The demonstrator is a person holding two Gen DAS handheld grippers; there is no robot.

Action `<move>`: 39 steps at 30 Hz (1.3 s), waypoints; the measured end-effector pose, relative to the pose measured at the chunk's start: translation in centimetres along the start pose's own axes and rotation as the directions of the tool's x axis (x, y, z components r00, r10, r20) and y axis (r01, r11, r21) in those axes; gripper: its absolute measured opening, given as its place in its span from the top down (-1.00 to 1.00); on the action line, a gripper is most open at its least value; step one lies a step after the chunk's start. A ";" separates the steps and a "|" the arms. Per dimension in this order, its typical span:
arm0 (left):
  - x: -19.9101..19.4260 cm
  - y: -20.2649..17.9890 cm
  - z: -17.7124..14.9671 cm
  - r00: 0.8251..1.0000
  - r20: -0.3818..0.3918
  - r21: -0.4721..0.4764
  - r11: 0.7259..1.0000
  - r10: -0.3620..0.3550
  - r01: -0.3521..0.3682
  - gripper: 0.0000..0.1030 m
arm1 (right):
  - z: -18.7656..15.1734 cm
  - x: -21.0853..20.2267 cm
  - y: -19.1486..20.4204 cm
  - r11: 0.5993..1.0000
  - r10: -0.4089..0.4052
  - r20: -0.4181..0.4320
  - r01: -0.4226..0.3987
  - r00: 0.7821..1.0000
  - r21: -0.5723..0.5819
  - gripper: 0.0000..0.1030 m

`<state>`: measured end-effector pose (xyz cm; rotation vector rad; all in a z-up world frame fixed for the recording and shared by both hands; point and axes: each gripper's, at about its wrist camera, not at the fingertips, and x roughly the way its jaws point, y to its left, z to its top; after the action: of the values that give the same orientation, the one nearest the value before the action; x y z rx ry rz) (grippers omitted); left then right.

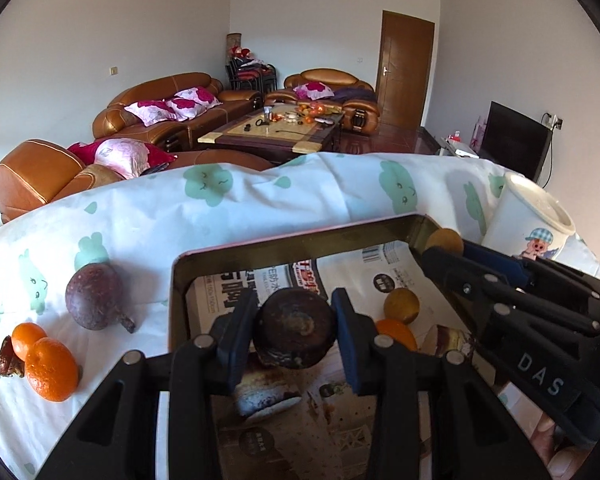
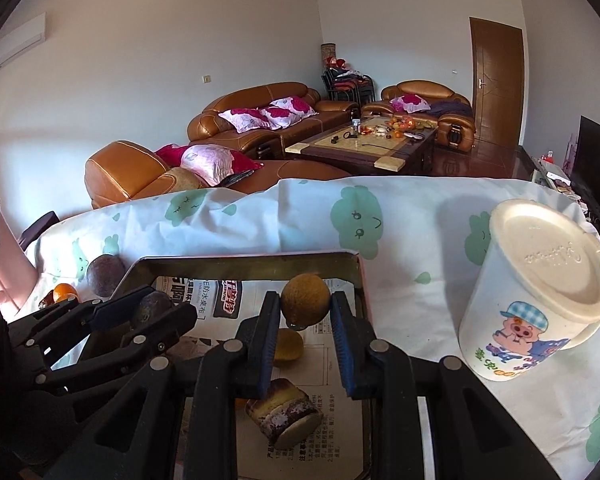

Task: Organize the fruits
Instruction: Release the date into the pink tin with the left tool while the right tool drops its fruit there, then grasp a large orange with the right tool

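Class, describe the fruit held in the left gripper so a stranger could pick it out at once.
Find the metal tray lined with newspaper on the cloth-covered table. Above it, the left gripper clamps a dark brown fruit. Unlike the small yellow and orange fruits nearby, it is large, rough and almost black.

A dark brown, shrivelled round fruit (image 1: 295,334) sits clamped above the metal tray (image 1: 300,240), while a tan round fruit (image 2: 305,300) is held over the tray's far right corner. Inside the tray lie a yellowish fruit (image 1: 401,306) and an orange (image 1: 396,334). Left of it, on the cloth, rest a purple passion fruit (image 1: 95,297) and two oranges (image 1: 51,369).
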<state>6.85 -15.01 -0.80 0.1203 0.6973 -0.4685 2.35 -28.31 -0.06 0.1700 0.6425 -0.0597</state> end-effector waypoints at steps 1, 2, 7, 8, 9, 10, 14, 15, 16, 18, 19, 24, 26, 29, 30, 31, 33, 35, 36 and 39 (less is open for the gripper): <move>-0.2 0.0 0.0 1.000 0.007 0.001 1.000 0.005 -0.005 0.06 | 0.0 0.2 0.1 1.000 0.014 -0.007 -0.014 1.000 0.004 0.45; -0.4 0.0 0.0 1.000 0.014 0.000 1.000 0.026 -0.026 0.03 | 0.0 0.2 0.1 1.000 0.023 -0.013 -0.023 1.000 0.012 0.40; -1.5 1.0 0.0 0.997 0.045 -0.052 0.997 0.062 -0.060 -0.59 | 0.2 -0.3 -0.7 0.996 0.047 0.009 -0.048 0.999 0.072 0.26; -1.8 1.2 0.0 0.997 0.054 -0.060 0.997 0.050 -0.047 -0.70 | 0.2 -0.5 -1.0 0.994 0.055 0.022 -0.057 0.998 0.089 0.12; -2.3 1.3 -0.1 0.997 0.070 -0.063 0.997 0.041 -0.037 -0.90 | 0.2 -0.9 -1.2 0.992 0.066 0.041 -0.070 0.997 0.104 -0.18; -2.8 1.3 -0.2 0.995 0.092 -0.063 0.997 0.043 -0.037 -0.98 | 0.3 -1.2 -1.2 0.991 0.070 0.064 -0.077 0.996 0.111 -0.34; -4.4 0.8 -0.3 0.988 0.139 -0.034 0.997 0.072 -0.068 -0.98 | 0.4 -2.7 -0.1 0.997 0.029 0.147 -0.038 0.989 0.061 -0.51; -4.5 0.9 -0.3 0.986 0.141 -0.030 0.996 0.089 -0.086 -0.99 | 0.3 -2.9 0.2 0.999 0.003 0.160 -0.011 0.987 0.047 -0.51; -4.6 1.0 -0.4 0.985 0.142 -0.035 0.994 0.103 -0.099 -1.00 | 0.3 -3.0 0.4 0.999 -0.016 0.169 0.009 0.985 0.038 -0.51; -4.8 1.8 -0.8 0.985 0.132 -0.055 0.993 0.113 -0.107 -1.00 | 0.2 -3.0 0.5 0.999 -0.026 0.174 0.021 0.984 0.032 -0.51; -4.8 2.4 -0.9 0.986 0.123 -0.067 0.992 0.116 -0.108 -1.00 | 0.2 -2.9 0.5 0.999 -0.023 0.168 0.017 0.985 0.036 -0.51; -5.6 5.2 -2.1 0.981 0.111 -0.112 0.983 0.159 -0.146 -1.00 | -0.1 -2.7 0.5 0.999 -0.023 0.161 0.016 0.987 0.045 -0.51; -6.0 6.3 -2.7 0.978 0.108 -0.119 0.979 0.180 -0.167 -1.00 | -0.3 -3.0 0.6 0.999 -0.021 0.175 0.013 0.984 0.046 -0.51; -6.7 8.0 -3.4 0.974 0.102 -0.140 0.972 0.203 -0.188 -1.00 | -0.6 -3.4 1.3 0.999 -0.021 0.193 0.014 0.981 0.037 -0.51; -6.9 8.6 -3.7 0.972 0.099 -0.145 0.970 0.213 -0.198 -1.00 | -0.8 -3.4 1.6 0.999 -0.025 0.195 0.019 0.981 0.034 -0.51; -7.0 9.2 -4.0 0.970 0.096 -0.148 0.967 0.224 -0.209 -1.00 | -1.0 -3.6 1.9 0.999 -0.030 0.197 0.024 0.980 0.033 -0.51; -7.3 10.2 -4.5 0.966 0.088 -0.147 0.963 0.241 -0.227 -1.00 | -1.3 -3.9 2.6 0.999 -0.030 0.205 0.023 0.978 0.038 -0.51; -7.8 11.4 -4.9 0.963 0.084 -0.135 0.960 0.258 -0.245 -1.00 | -1.6 -4.4 3.2 0.999 -0.031 0.216 0.022 0.976 0.047 -0.51; -8.2 12.1 -5.1 0.960 0.085 -0.132 0.958 0.267 -0.255 -1.00 | -1.8 -4.6 3.6 0.998 -0.033 0.221 0.022 0.975 0.052 -0.51; -9.2 14.6 -5.8 0.954 0.078 -0.136 0.951 0.291 -0.279 -1.00 | -2.2 -4.9 5.1 0.999 -0.002 0.210 -0.010 0.978 0.053 -0.51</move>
<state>3.92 2.91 -0.04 0.0795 0.5999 -0.1511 -2.36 -22.92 1.83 0.2142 0.4294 -0.0900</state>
